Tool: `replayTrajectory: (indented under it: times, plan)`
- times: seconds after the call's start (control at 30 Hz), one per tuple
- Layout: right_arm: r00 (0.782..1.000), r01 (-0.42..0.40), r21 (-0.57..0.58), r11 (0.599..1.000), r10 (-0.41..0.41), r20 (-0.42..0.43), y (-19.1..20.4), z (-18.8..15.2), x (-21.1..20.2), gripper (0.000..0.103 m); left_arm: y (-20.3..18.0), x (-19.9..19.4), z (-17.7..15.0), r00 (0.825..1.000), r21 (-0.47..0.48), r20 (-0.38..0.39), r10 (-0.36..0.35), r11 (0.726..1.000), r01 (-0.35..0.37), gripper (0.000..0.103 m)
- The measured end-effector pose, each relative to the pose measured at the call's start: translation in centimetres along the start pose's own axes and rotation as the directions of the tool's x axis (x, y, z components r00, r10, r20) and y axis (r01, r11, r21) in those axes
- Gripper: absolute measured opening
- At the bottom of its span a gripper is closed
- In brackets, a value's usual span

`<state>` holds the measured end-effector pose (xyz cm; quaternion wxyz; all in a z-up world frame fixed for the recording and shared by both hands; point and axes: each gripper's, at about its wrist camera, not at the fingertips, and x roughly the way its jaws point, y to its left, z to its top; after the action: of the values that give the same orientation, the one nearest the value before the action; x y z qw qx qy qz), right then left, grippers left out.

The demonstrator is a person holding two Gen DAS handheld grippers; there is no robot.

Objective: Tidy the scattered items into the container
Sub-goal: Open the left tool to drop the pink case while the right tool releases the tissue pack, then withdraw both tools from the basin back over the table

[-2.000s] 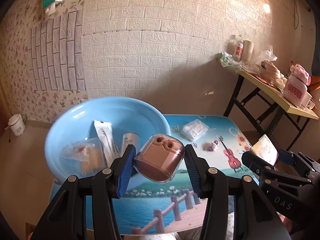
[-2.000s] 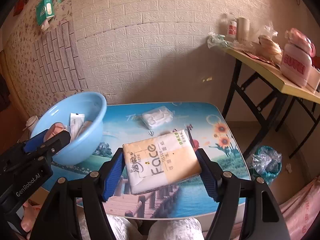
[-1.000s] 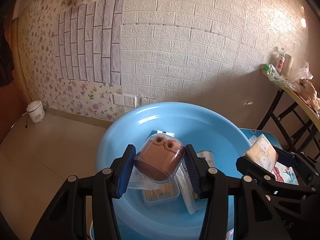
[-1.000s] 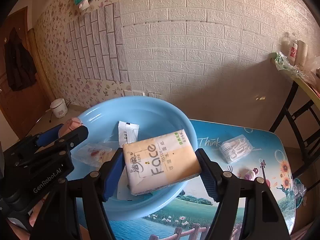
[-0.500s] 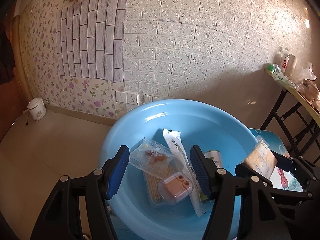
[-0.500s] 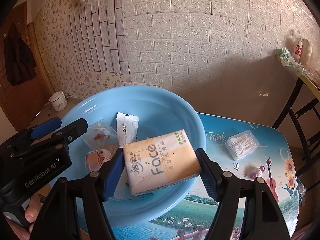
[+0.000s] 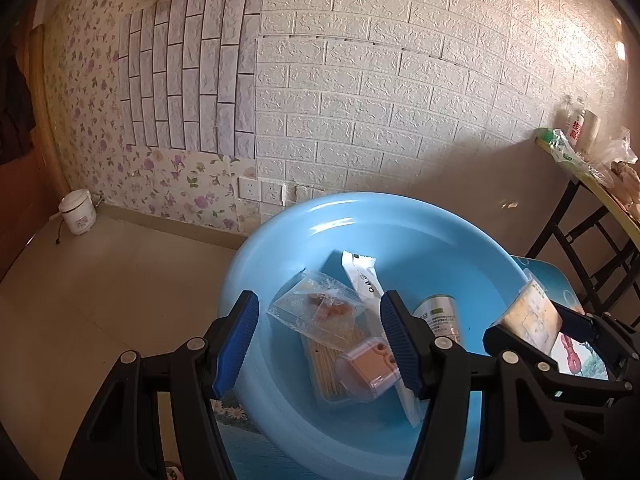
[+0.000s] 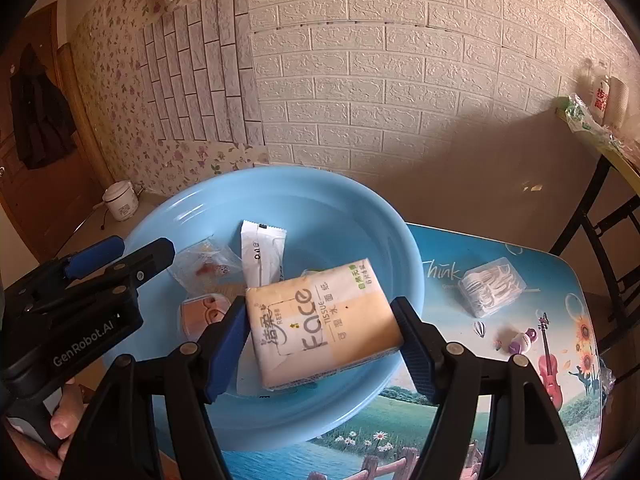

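Left tool [image 7: 320,340] jaws spread wide, right tool [image 8: 320,340] clamped

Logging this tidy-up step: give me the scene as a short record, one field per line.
container: blue basin on the picture-print table
left gripper: open, over the basin
right gripper: shut on tissue pack, above the basin
in basin: pink case, toothpick box, clear sachet, white sachet, green-label can
still on table: floss-pick box, small purple item

A lived-in home room. Floral wallpaper [image 7: 80,92] and white brick-pattern panels [image 7: 380,92] cover the wall, a small rice cooker [image 7: 77,213] sits on the tiled floor, and a dark coat [image 8: 38,120] hangs beside a wooden door [image 8: 24,184].
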<state>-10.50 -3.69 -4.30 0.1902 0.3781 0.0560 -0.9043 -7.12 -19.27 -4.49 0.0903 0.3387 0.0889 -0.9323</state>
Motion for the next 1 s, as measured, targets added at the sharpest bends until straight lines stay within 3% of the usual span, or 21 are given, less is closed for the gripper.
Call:
replayTrajectory:
  times: [0.17, 0.3, 0.47, 1.0]
  plan:
    - [0.999, -0.034, 0.007, 0.999, 0.033, 0.033, 0.0, 0.2, -0.6, 0.073, 1.0, -0.1, -0.1, 1.000, -0.023, -0.001, 0.004, 1.000, -0.005, 0.061]
    - [0.998, -0.018, 0.003, 1.000, 0.018, 0.053, 0.0, 0.3, -0.8, 0.092, 1.5, -0.1, -0.2, 1.000, -0.034, 0.002, 0.012, 0.999, -0.012, 0.064]
    - [0.998, -0.015, 0.006, 1.000, 0.014, 0.063, -0.2, 0.3, -1.0, 0.092, 1.8, 0.0, -0.4, 1.000, -0.048, -0.007, 0.013, 0.999, -0.013, 0.069]
    - [0.997, 0.002, 0.041, 0.999, -0.006, 0.079, -1.3, 0.1, -2.6, 0.092, -0.1, -1.5, 0.1, 1.000, -0.015, 0.022, -0.001, 1.000, 0.002, 0.070]
